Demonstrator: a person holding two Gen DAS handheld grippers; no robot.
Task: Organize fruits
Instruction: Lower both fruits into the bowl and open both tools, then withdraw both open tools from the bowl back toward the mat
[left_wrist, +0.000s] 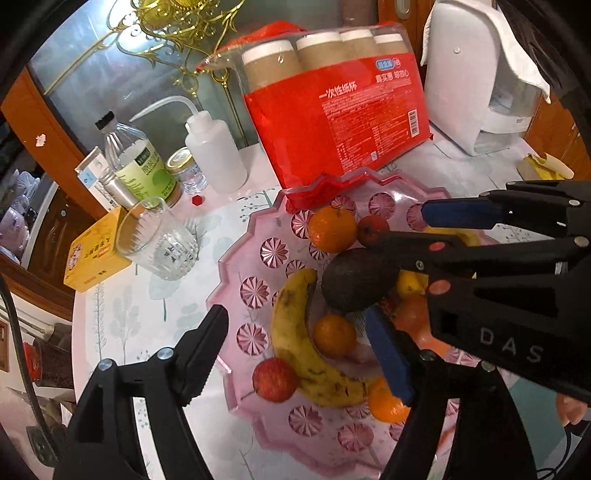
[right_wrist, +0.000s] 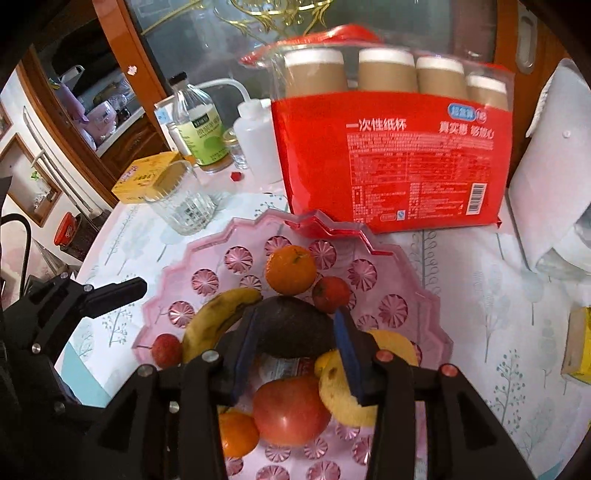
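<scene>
A pink plastic fruit tray (left_wrist: 236, 291) (right_wrist: 166, 291) holds a banana (left_wrist: 295, 347) (right_wrist: 214, 317), several oranges (left_wrist: 332, 229) (right_wrist: 291, 269), small red fruits (left_wrist: 275, 380) (right_wrist: 166, 349), a red apple (right_wrist: 291, 410) and a second banana (right_wrist: 343, 395). My right gripper (right_wrist: 295, 334) is shut on a dark avocado (right_wrist: 291, 326) (left_wrist: 354, 278) just above the tray's middle. My left gripper (left_wrist: 299, 347) is open over the tray's left side, around the banana without touching it; one of its fingers (right_wrist: 110, 293) shows in the right wrist view.
A red pack of paper cups (left_wrist: 340, 118) (right_wrist: 391, 158) stands behind the tray. A glass (left_wrist: 159, 240) (right_wrist: 181, 203), yellow box (left_wrist: 92, 258), bottles (left_wrist: 140, 162) and a squeeze bottle (left_wrist: 218, 151) stand at the left. A white appliance (left_wrist: 476, 74) stands at the right.
</scene>
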